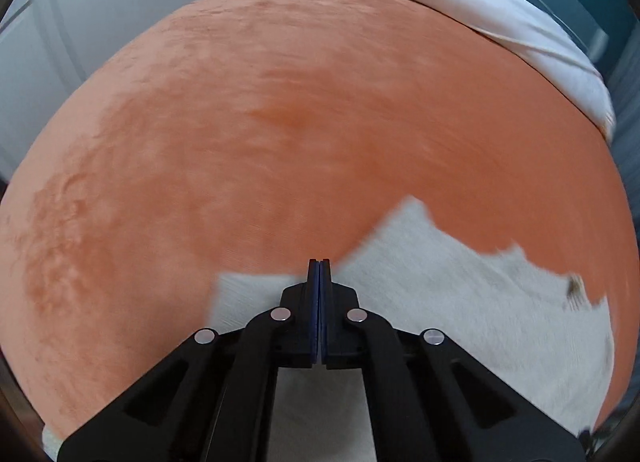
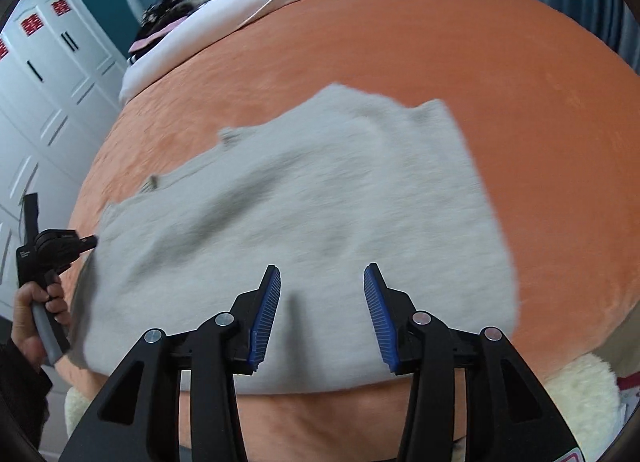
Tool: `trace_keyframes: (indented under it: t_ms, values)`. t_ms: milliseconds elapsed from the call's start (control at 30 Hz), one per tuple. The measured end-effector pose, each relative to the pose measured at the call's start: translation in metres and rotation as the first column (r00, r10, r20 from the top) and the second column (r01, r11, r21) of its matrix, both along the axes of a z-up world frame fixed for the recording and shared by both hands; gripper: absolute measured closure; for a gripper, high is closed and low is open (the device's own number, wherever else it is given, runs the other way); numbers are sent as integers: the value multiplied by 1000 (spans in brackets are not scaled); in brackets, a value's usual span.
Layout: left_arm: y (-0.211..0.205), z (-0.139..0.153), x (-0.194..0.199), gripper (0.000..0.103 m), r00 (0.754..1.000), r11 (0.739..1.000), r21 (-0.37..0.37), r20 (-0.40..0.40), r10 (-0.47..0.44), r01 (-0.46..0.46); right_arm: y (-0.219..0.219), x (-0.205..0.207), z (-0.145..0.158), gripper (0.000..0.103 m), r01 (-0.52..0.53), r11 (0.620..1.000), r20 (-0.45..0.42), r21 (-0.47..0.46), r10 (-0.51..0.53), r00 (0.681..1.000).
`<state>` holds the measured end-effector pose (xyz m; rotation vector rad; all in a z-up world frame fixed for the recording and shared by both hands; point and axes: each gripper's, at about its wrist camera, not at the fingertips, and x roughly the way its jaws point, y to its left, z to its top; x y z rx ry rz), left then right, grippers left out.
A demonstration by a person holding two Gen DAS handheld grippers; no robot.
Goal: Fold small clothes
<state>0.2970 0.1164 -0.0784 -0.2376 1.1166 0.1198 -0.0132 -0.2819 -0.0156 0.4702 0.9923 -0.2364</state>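
Grey garment point(image 2: 304, 202) flat on orange bedspread point(image 2: 520, 102), white wardrobe point(image 2: 52, 102) behind, left hand-held gripper point(image 1: 319, 262) closed empty, right hand-held gripper point(image 2: 322, 282) parted.

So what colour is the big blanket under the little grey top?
Orange. The blanket shows best in the left wrist view, spreading beyond the grey top.

Almost no writing can be read here. In the right wrist view, the white wardrobe doors point(image 2: 52, 62) carry red paper signs point(image 2: 61, 6), each shaped like a Chinese double-happiness character, but they are small and I am not sure of the character. On the black body of the left gripper point(image 2: 94, 241), seen at the left edge of that view, there are some small pale printed lines, too tiny to read. At the bottom right corner stands a red outlined mark point(image 2: 570, 455), cut off. The left wrist view shows no text.
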Motion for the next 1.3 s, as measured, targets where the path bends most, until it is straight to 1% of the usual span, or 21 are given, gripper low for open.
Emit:
trace_keyframes:
  t_ms: [33, 67, 100, 133, 167, 267, 367, 433, 467, 500, 533, 600, 700, 767, 833, 933, 1033, 1067, 1167, 1233, 1300]
  values:
    - [13, -7, 3, 103, 998, 998, 25, -25, 51, -50, -7, -2, -4, 59, 13, 999, -17, -33, -13, 1000]
    - [24, -17, 6, 103, 994, 995, 43, -61, 89, -86, -17, -2, -14, 66, 27, 997, -63, -66, -31, 998]
    - [33, -25, 6, 103, 994, 997, 10, -77, 81, -81, -25, -2, -27, 68, 27, 998, -100, -55, -32, 994]
    - [33, -21, 4, 103, 996, 998, 11, -62, 59, -58, -30, -3, -32, 68, 24, 999, -93, -26, -27, 995]
    - [29, -10, 1, 103, 999, 999, 26, -38, 36, -35, -32, -4, -28, 67, 31, 999, -77, -22, -32, 996]
    - [1, 41, -18, 99, 985, 989, -72, 128, -119, 129, -20, 3, -10, 58, 12, 999, -60, -50, -15, 998]
    - [-26, 48, -12, 44, 977, 978, -81, 113, -181, 191, -5, 13, -6, 57, -36, 998, -59, -53, 33, 998]
    - [-36, 33, -3, 46, 981, 978, -87, 55, -184, 188, 0, 20, -11, 57, -46, 998, -68, -49, 43, 997]
    - [-39, 21, 3, 54, 983, 978, -97, 13, -184, 184, 2, 23, -12, 57, -40, 998, -70, -39, 38, 997]
    - [-40, 10, 7, 80, 983, 978, -110, -25, -182, 179, 4, 25, -13, 57, -31, 999, -67, -23, 29, 997]
    - [-39, 0, 9, 91, 984, 981, -111, -63, -166, 159, 5, 25, -14, 57, -26, 1000, -60, -3, 26, 998]
    - [-29, -2, 8, 95, 991, 982, -144, -34, -130, 124, 3, 23, -14, 57, -27, 1000, -60, -4, 27, 998]
    - [-12, 9, 14, 96, 999, 990, -132, 8, -47, 48, -4, 21, -10, 57, -15, 1000, -38, -13, 15, 999]
    - [-1, -3, 22, 95, 999, 991, -133, -33, -4, 0, -11, 22, -13, 55, 1, 1000, -36, -16, -2, 999]
    - [-2, -20, 25, 95, 995, 994, -112, -95, -19, 8, -23, 26, -32, 58, 12, 1000, -87, 8, -12, 996]
    - [-19, -5, 13, 91, 994, 995, -38, -43, -97, 96, -19, 29, -23, 55, 3, 1000, -94, -26, -5, 996]
    - [-25, 28, -22, 89, 989, 990, -39, 55, -137, 139, -1, 30, -1, 55, -14, 1000, -35, -17, 13, 999]
    - [-22, 41, -40, 82, 987, 989, -40, 85, -140, 143, 4, 30, 3, 55, -20, 1000, -17, -8, 20, 1000]
    - [3, 57, -99, 51, 990, 989, -132, 126, -56, 73, 30, 34, 16, 55, -67, 997, 25, 26, 67, 997]
    - [26, 53, -132, 44, 993, 981, -192, 115, 23, 0, 52, 39, 22, 55, -116, 993, 41, 19, 115, 993]
    - [44, 36, -164, 39, 993, 970, -227, 63, 99, -83, 77, 47, 26, 55, -183, 983, 60, 16, 181, 982]
